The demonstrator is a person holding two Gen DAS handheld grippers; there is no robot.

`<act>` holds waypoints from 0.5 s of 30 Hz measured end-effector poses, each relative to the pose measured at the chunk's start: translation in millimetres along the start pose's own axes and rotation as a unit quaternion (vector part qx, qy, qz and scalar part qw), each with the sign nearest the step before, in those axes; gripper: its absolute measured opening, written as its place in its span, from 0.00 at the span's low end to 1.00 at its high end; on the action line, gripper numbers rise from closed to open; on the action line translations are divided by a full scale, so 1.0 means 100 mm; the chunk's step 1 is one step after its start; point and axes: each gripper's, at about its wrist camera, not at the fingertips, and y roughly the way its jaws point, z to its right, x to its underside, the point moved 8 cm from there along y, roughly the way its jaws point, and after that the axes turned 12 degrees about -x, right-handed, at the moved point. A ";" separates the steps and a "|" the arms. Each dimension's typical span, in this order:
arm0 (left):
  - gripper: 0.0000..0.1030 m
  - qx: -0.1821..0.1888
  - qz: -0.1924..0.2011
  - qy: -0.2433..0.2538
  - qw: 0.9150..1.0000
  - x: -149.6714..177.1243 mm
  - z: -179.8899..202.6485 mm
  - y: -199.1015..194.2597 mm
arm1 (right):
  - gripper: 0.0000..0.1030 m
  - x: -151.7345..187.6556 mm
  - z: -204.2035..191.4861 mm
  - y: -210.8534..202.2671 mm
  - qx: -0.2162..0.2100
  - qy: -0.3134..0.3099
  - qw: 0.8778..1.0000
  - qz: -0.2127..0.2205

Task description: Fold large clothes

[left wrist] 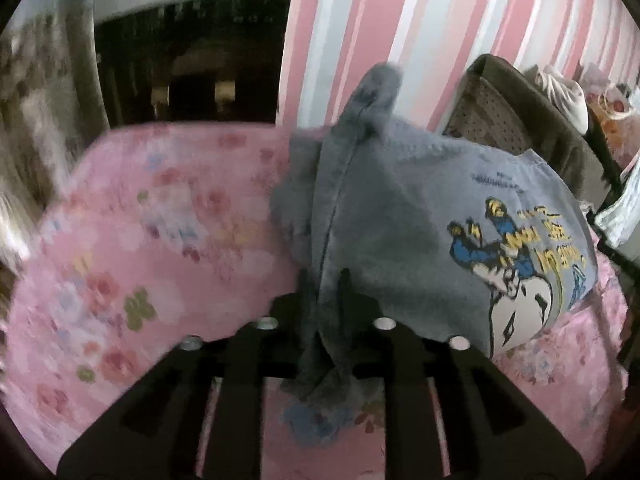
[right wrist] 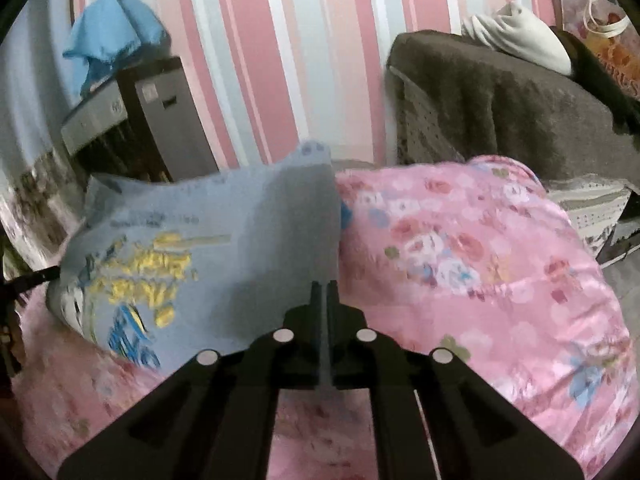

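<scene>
A light blue T-shirt (left wrist: 404, 216) with a yellow and blue cartoon print is lifted above a pink floral bedspread (left wrist: 132, 248). My left gripper (left wrist: 326, 304) is shut on a bunched fold of the shirt, which hangs down between its fingers. In the right wrist view the shirt (right wrist: 224, 248) spreads to the left, print side showing. My right gripper (right wrist: 325, 292) is shut on the shirt's edge, which runs as a thin sheet between its fingers. The cloth is stretched between the two grippers.
A pink floral duvet (right wrist: 480, 264) is heaped at the right. A brown chair back (right wrist: 500, 100) draped with a blanket stands behind. A grey printer (right wrist: 120, 112) sits on a dark shelf at the left. The wall has pink and white stripes.
</scene>
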 end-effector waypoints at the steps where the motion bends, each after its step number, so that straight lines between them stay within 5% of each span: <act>1: 0.47 -0.005 0.008 0.007 1.000 -0.07 0.02 -0.02 | 0.04 -0.09 -0.02 0.03 -0.005 -0.001 1.000 0.003; 2: 0.62 -0.009 0.014 0.011 1.000 -0.15 0.03 -0.03 | 0.04 -0.17 -0.04 0.07 -0.009 -0.003 1.000 0.002; 5: 0.63 -0.005 0.012 0.026 1.000 -0.38 0.10 0.06 | 0.42 -0.40 -0.09 0.28 -0.010 -0.018 1.000 -0.010; 6: 0.63 0.002 0.004 0.032 0.999 -0.44 0.13 0.12 | 0.44 -0.47 -0.10 0.36 -0.007 -0.025 1.000 -0.013; 12: 0.60 0.029 -0.043 0.057 0.997 -0.83 0.32 0.58 | 0.44 -0.73 0.07 1.03 0.009 -0.002 0.997 -0.077; 13: 0.54 0.035 -0.049 0.063 0.996 -0.86 0.36 0.64 | 0.43 -0.75 0.09 1.10 0.008 0.001 0.997 -0.073; 14: 0.31 0.033 -0.053 0.071 0.996 -0.88 0.40 0.71 | 0.28 -0.78 0.09 1.12 0.003 0.001 0.998 -0.068; 15: 0.19 0.033 -0.055 0.074 0.995 -0.88 0.41 0.74 | 0.12 -0.79 0.07 1.13 -0.004 -0.002 0.998 -0.063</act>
